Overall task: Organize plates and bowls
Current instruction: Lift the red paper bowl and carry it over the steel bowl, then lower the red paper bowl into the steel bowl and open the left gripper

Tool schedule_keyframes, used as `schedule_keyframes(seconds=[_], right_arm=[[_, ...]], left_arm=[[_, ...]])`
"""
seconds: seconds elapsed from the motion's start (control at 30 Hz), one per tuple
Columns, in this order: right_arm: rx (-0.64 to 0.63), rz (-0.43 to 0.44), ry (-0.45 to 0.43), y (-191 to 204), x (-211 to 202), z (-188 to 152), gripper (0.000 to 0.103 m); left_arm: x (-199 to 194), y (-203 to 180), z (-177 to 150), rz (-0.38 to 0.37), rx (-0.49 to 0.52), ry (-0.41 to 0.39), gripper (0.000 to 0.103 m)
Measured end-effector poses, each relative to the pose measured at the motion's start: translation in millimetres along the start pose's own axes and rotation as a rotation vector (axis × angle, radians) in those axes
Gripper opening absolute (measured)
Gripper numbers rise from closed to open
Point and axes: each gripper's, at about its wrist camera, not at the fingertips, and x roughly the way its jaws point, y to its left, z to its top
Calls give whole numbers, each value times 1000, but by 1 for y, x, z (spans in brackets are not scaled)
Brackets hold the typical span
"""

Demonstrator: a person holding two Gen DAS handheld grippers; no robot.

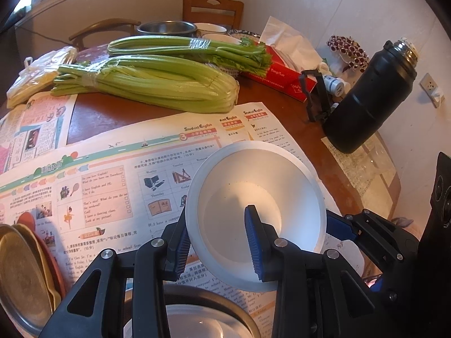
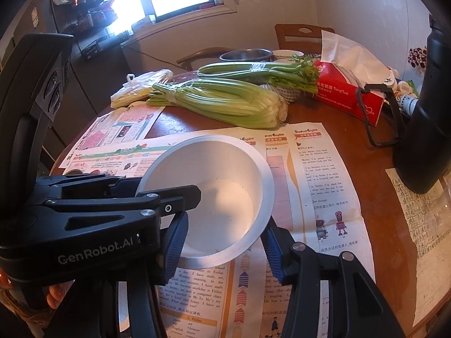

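Note:
A white bowl is held tilted above the newspaper-covered table. My left gripper is shut on its near left wall, one blue pad outside and the other inside the bowl. In the right wrist view the same bowl lies between the pads of my right gripper, which is shut on its lower part below the rim. Its blue finger shows against the bowl's right side. A stack of plates stands at the bottom left. A steel bowl with something white in it sits just under my left gripper.
Two celery bunches lie across the middle of the table. Behind them are a red tissue box and another steel bowl. A black flask stands at the right edge. Chairs and the wall lie beyond.

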Motion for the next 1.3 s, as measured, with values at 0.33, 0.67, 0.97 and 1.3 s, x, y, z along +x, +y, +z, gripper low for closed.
schedule_keyframes(seconds=[0.33,0.67,0.97,1.3], right_arm=[[-24,3,-18,17,-14,-1,52],[-75,24,-52,46,-35,-3,52],[-116,34,-66,75,-47,-11,52],[-146,28,-73,100,-59,-31,52]], left_arm=[[-24,4,-9,1,3,-42,36],[-62,16,-27,11,-2,-102,36],[-91,32,-49,8,-20,-140,36],[-108,41,-76,2,-38,-152,36]])
